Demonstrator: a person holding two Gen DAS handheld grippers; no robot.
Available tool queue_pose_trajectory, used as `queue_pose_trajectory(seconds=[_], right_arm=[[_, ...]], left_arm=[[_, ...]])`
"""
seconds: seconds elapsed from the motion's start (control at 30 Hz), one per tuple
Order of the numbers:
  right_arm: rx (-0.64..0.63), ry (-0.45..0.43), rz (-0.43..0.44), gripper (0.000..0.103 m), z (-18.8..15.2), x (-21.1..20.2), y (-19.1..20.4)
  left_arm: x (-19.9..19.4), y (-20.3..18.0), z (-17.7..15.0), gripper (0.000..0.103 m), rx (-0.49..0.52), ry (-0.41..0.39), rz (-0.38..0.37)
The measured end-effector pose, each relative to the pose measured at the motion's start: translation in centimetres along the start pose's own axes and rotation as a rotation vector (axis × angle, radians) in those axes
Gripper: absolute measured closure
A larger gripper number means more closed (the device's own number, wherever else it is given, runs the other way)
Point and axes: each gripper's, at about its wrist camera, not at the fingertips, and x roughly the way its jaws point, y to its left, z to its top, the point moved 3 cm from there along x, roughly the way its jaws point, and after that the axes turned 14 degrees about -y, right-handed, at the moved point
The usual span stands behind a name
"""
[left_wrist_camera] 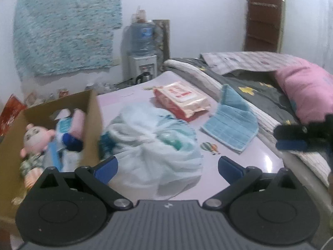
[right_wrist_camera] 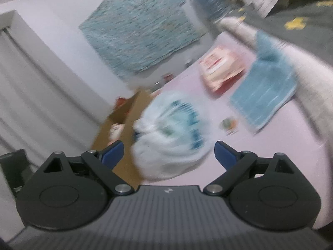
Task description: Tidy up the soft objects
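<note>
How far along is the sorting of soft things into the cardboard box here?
Partly done. The cardboard box already holds a doll and a few other soft items. Nothing is in hand: the left hand-held gripper and right hand-held gripper are both open, facing the white plastic bag. Still out on the bed: that bag, the wipes pack and the blue cloth.

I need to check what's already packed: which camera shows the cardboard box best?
The left wrist view: the cardboard box is fairly sharp and open, with a doll inside. The right wrist view shows only a blurred edge of it behind the white bundle.
</note>
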Motion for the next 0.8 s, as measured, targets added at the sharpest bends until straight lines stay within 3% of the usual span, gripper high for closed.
queue_pose_trajectory(seconds=[0.23, 0.4, 0.5, 0.6, 0.63, 0.73, 0.8], right_arm=[[-0.136, -0.082, -0.136, 0.007, 4.2, 3.3, -4.9], [-0.238, -0.103, -0.246, 0.014, 7.4, 9.4, -9.0], [-0.342, -0.052, -0.343, 0.027, 7.9, 13.7, -10.9], [-0.415, 0.027, -0.424, 0.048, 7.1, 17.1, -12.5], [-0.447, 0.045, -0.446, 0.063, 6.7, 17.9, -12.6], [-0.484, 0.065, -0.486, 0.088, 5.7, 18.3, -12.9], [-0.425, 0.047, -0.461, 0.092, 5.9, 17.3, -12.7]], left_arm=[[3.0, -2.1, -0.9, 0.0, -0.03, 0.015, -0.077], [3.9, -1.7, -1.4, 0.0, -0.09, 0.033, -0.11], [4.0, -1.5, -1.7, 0.0, -0.105, 0.041, -0.112], [3.5, -1.6, -2.0, 0.0, -0.097, 0.043, -0.119], [3.4, -1.6, -2.0, 0.0, -0.092, 0.044, -0.123], [2.8, -1.7, -2.4, 0.0, -0.078, 0.042, -0.135], [2.5, -1.7, -2.7, 0.0, -0.078, 0.042, -0.141]])
